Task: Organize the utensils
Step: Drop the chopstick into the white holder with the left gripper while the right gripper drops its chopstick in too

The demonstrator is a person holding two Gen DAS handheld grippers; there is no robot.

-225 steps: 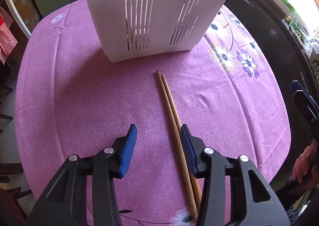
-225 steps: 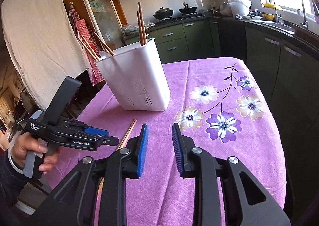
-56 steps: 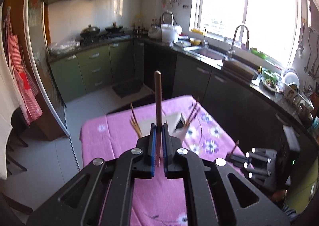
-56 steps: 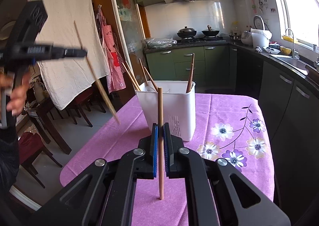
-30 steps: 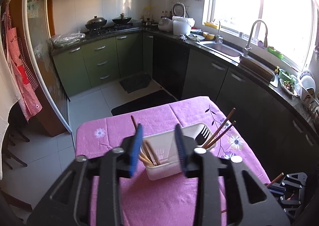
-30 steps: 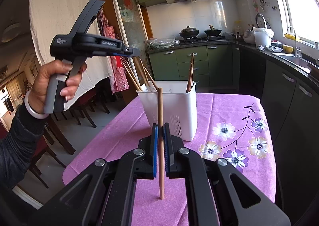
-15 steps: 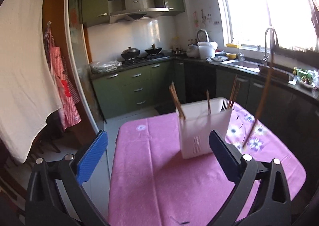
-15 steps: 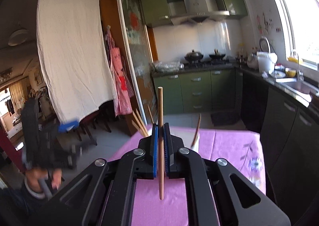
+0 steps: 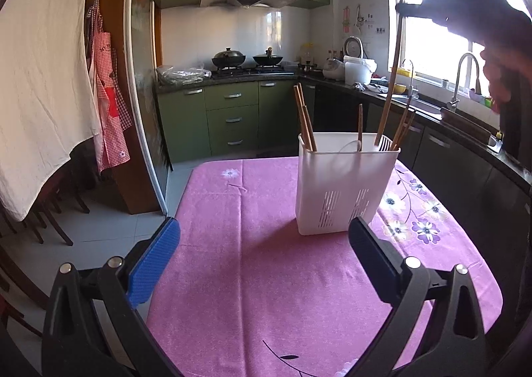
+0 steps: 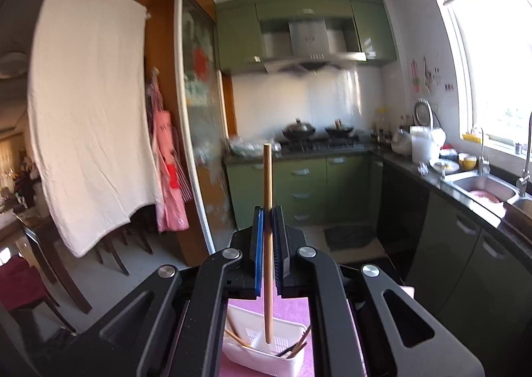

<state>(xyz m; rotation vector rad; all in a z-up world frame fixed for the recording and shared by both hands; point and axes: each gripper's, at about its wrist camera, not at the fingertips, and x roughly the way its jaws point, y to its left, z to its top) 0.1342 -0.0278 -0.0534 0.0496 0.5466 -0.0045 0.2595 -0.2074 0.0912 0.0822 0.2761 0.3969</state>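
**One chopstick over the holder, left tool empty**

While my left tool [image 9: 262,260] hangs low over the pink-clothed bench [image 9: 266,293], angled slightly down with its jaws spread wide and nothing between them, having just been opening, my right tool [image 10: 267,244] sits high, clamped tight on a wooden chopstick [image 10: 267,227] held upright. The chopstick's lower end hangs above the white utensil holder [image 9: 345,184], which stands on the bench. Inside are several chopsticks and a fork [image 9: 385,143]. From the left camera the right tool is a dark shape against the window glare, the hand [image 9: 505,77] gripping it hard to make out.
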